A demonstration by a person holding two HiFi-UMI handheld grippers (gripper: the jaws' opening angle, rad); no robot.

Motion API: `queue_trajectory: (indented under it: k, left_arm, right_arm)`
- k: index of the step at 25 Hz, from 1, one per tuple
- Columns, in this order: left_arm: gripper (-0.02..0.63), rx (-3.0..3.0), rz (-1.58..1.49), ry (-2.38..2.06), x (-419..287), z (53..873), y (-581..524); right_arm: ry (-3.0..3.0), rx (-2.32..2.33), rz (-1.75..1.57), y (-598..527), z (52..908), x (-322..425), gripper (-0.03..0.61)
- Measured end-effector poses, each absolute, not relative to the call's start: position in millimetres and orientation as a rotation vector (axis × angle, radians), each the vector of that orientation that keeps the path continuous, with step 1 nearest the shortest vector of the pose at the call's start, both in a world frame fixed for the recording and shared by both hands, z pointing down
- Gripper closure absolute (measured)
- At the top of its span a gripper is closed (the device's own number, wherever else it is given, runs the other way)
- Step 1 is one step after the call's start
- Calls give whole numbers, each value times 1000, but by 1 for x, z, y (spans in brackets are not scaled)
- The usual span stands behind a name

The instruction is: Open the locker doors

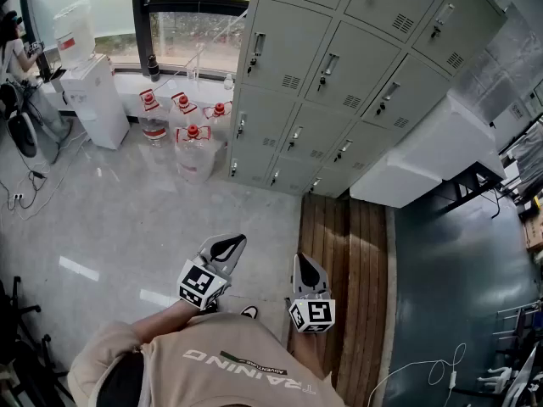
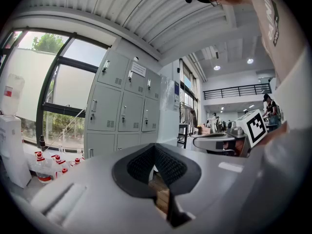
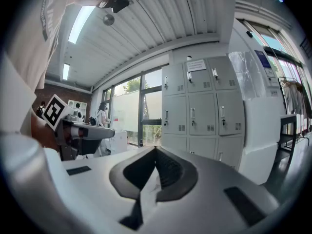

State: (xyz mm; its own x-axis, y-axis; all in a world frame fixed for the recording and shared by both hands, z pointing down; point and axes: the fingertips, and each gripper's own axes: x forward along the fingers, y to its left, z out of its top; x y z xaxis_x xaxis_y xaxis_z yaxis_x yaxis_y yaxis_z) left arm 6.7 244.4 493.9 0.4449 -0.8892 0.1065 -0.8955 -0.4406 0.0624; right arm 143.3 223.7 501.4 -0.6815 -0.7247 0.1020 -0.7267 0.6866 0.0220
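Observation:
A bank of grey lockers (image 1: 339, 83) stands ahead of me with every door closed, each bearing a small handle and vent. The same lockers (image 2: 122, 116) appear far off in the left gripper view, and again as lockers (image 3: 195, 111) in the right gripper view. My left gripper (image 1: 227, 244) is held low, close to my body, well short of the lockers, shut with nothing in it. My right gripper (image 1: 305, 268) hangs beside it over the wooden strip, also shut and empty. Both tips meet in the gripper views, left gripper (image 2: 155, 147) and right gripper (image 3: 156, 150).
Several water jugs with red caps (image 1: 191, 138) stand on the floor left of the lockers, near a white water dispenser (image 1: 89, 83). A white covered unit (image 1: 424, 155) sits right of the lockers. A wooden floor strip (image 1: 344, 287) leads toward them. A person (image 1: 13, 49) stands far left.

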Motion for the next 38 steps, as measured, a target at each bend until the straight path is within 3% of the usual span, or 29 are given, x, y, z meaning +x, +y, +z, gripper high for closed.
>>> queue_trajectory:
  k: [30,38]
  left_arm:
    - [607,2532,117,-1390,-74,537,169]
    - [607,2501,122,-1440,-81,544,103]
  right_arm:
    - [-2616,1342,183,145,540,74,568]
    - [-2641,1296,200,67,556,66,568]
